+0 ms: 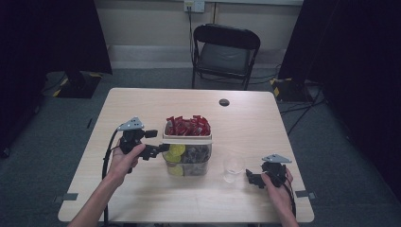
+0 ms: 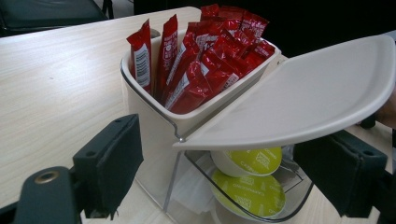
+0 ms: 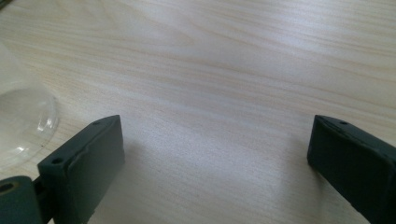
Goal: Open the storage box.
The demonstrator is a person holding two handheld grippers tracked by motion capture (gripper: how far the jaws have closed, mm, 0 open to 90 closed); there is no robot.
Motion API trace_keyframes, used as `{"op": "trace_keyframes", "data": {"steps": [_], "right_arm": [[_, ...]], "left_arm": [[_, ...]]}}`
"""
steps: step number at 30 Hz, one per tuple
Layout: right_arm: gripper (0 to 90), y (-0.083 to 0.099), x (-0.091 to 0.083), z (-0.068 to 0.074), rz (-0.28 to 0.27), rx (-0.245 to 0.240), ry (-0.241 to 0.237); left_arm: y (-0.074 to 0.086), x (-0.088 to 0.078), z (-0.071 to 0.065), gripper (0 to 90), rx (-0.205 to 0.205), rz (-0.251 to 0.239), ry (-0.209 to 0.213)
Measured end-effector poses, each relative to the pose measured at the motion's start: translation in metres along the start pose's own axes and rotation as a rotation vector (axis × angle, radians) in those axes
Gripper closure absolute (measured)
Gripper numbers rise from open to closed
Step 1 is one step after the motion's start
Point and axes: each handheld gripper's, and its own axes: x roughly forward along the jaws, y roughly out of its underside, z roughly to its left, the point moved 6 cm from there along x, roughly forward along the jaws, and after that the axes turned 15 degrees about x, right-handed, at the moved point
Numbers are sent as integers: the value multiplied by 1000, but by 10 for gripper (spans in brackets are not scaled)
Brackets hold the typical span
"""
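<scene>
A cream organiser box (image 1: pixel 187 142) stands mid-table, its upper bin packed with red sachets (image 1: pixel 187 126). Below is a clear compartment holding yellow-green capsules (image 1: pixel 177 151). In the left gripper view the sachets (image 2: pixel 205 60) stand upright, a cream lid flap (image 2: pixel 303 93) juts out over the clear compartment, and two capsules (image 2: pixel 247 161) lie under it. My left gripper (image 1: pixel 162 149) (image 2: pixel 229 172) is open at the box's left side, jaws spread either side of its lower corner. My right gripper (image 1: pixel 249 178) (image 3: pixel 215 163) is open over bare table, just right of a clear cup (image 1: pixel 233 168) (image 3: pixel 21 126).
The light wooden table (image 1: pixel 142 198) has a dark round hole (image 1: pixel 224 102) near its far edge. A black folding chair (image 1: pixel 225 54) stands behind it. Dark curtains hang at both sides, with cables on the floor at the right.
</scene>
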Motion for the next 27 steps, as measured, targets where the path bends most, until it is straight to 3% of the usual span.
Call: {"op": "trace_keyframes", "data": {"steps": [8, 19, 27], "right_arm": [[35, 0, 0, 0, 0, -1, -1], [35, 0, 0, 0, 0, -2, -1], [34, 0, 0, 0, 0, -2, -1]], "left_arm": [[-7, 0, 0, 156, 8, 1, -4], [-7, 3, 8, 155, -19, -17, -1], [-12, 6, 12, 154, 5, 11, -17]]}}
